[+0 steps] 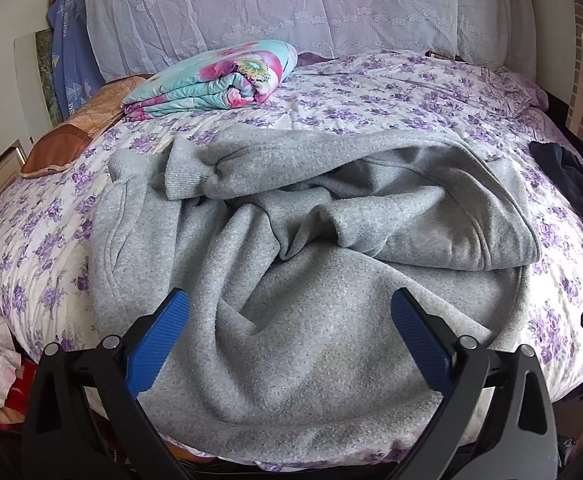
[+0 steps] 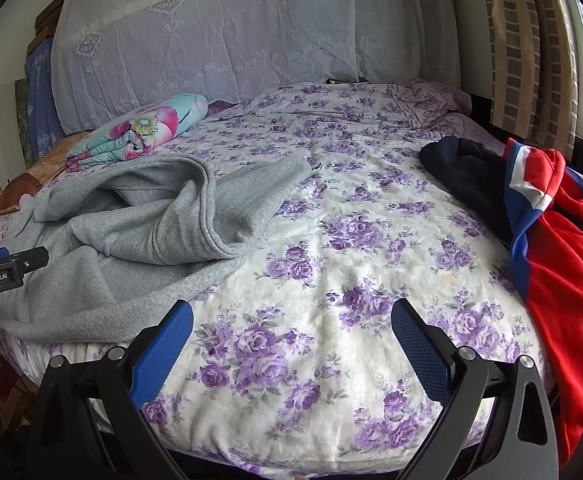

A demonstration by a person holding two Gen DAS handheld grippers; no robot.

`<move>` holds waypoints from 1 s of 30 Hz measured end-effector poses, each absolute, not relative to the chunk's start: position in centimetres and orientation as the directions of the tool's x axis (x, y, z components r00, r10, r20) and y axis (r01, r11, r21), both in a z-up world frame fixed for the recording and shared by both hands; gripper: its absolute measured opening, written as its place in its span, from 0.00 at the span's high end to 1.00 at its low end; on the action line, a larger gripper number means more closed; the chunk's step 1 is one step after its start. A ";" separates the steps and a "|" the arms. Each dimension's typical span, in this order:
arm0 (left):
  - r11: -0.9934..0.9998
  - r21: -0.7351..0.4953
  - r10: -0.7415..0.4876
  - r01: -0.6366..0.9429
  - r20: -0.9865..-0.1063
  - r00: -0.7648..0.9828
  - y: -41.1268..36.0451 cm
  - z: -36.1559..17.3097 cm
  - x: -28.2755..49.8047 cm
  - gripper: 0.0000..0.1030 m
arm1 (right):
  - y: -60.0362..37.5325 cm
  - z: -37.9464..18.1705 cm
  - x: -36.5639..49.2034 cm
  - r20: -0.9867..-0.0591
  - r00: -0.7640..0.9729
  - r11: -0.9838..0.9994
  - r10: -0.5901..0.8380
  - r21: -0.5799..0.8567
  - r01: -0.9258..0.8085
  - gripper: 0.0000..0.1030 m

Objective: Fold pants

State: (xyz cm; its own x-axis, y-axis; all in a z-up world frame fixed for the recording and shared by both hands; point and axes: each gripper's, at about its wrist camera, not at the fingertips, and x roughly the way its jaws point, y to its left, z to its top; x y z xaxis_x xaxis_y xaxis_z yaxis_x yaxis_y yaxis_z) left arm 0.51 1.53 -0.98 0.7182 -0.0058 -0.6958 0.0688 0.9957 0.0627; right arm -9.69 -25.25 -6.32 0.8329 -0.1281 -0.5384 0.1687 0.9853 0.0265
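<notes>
Grey fleece pants (image 1: 291, 240) lie crumpled on the bed, with ribbed cuffs at the far left and a folded-over part at the right. My left gripper (image 1: 289, 300) is open, its blue fingers wide apart just above the near part of the pants, holding nothing. In the right wrist view the pants (image 2: 139, 232) lie at the left. My right gripper (image 2: 291, 312) is open and empty over bare sheet to the right of the pants. The left gripper's body (image 2: 7, 268) shows at the left edge there.
The bed has a purple-flowered sheet (image 2: 351, 240). A folded floral quilt (image 1: 219, 80) lies at the far left. A dark navy garment (image 2: 467, 176) and a red, white and blue garment (image 2: 555, 264) lie at the right edge. A lace-covered headboard (image 1: 291, 8) stands behind.
</notes>
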 end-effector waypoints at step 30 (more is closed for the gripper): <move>0.912 0.342 0.128 0.226 -0.761 0.636 1.6 1.7 20.7 0.87 | -28.6 -5.0 -5.6 -0.552 0.817 0.980 -0.168 0.000 0.201 0.03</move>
State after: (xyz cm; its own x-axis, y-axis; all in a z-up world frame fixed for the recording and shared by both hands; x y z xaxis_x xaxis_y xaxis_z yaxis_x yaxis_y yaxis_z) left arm 20.71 1.56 1.66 0.6355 0.1281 -0.7614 0.2264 0.9119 0.3423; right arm -5.60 -28.62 -5.00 0.8167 -0.1678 -0.5521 0.2010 0.9796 -0.0003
